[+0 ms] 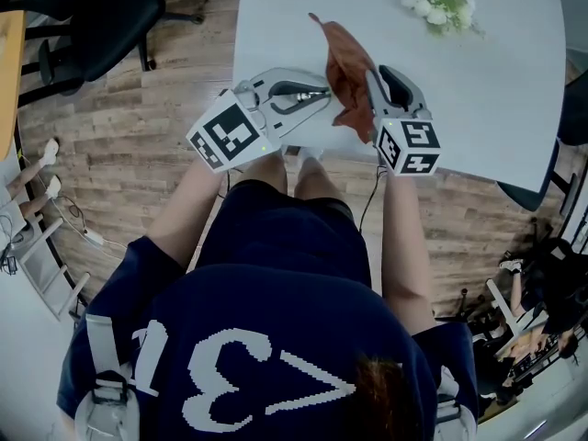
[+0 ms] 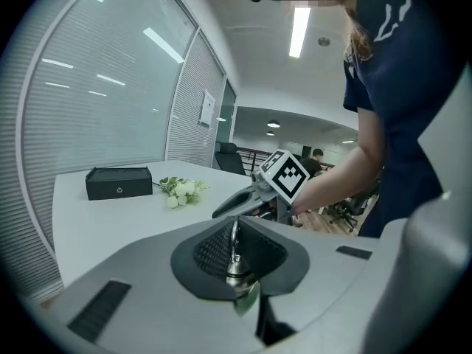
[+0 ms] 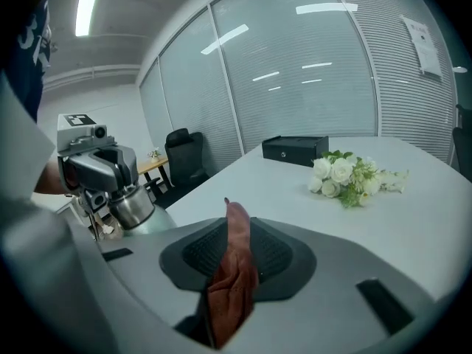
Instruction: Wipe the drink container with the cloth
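Steel drink container, gripped by its top — rust-brown cloth, crumpled, pinched alongside.

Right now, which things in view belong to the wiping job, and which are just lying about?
In the job:
- steel-capped pale green drink container, clamped in the left gripper
- reddish-brown cloth, clamped in the right gripper

Lying about:
- bunch of white flowers on the white table
- black rectangular box on the same table
- black office chair beyond it
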The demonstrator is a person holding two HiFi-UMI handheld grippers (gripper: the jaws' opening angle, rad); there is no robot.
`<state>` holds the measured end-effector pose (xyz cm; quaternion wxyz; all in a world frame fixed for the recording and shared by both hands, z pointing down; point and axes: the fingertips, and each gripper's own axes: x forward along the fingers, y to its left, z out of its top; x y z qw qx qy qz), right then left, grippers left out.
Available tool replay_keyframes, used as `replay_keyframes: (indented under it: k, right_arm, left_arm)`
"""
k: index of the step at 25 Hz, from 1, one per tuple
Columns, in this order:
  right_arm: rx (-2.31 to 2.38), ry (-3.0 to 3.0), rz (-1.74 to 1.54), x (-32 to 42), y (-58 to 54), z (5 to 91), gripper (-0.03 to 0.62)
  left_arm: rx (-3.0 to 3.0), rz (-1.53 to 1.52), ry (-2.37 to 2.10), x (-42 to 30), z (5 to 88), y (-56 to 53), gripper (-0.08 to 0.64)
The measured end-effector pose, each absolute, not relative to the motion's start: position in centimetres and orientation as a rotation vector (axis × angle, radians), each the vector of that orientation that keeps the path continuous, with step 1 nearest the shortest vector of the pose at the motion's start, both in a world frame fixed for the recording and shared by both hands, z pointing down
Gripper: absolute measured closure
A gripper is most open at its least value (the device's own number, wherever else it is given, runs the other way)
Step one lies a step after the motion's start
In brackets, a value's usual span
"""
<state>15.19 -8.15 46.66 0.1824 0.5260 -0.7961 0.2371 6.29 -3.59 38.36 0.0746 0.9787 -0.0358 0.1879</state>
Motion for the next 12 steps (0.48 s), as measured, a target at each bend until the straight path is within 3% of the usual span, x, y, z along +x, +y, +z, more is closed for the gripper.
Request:
replay_keyframes:
  k: [4,11,12]
  right_arm:
    - [1.350,-2.195,0.770,14.2,-7.4,50.4,0.374]
    - [1.276,-2.071,0.550,13.6,-7.3,53.5,0.372]
    - [1.276,-2.070,0.539,13.6,-7.4,53.5,0.407]
  left_arm:
    - [2.920,0.474,-0.194,5.5,38.1,-4.0,0.537]
    - [2.782,0.244,-0.357,2.7,37.6,-5.3,0.537]
    - [2.774,0.229,-0.368,2.4,37.6,-5.4,0.538]
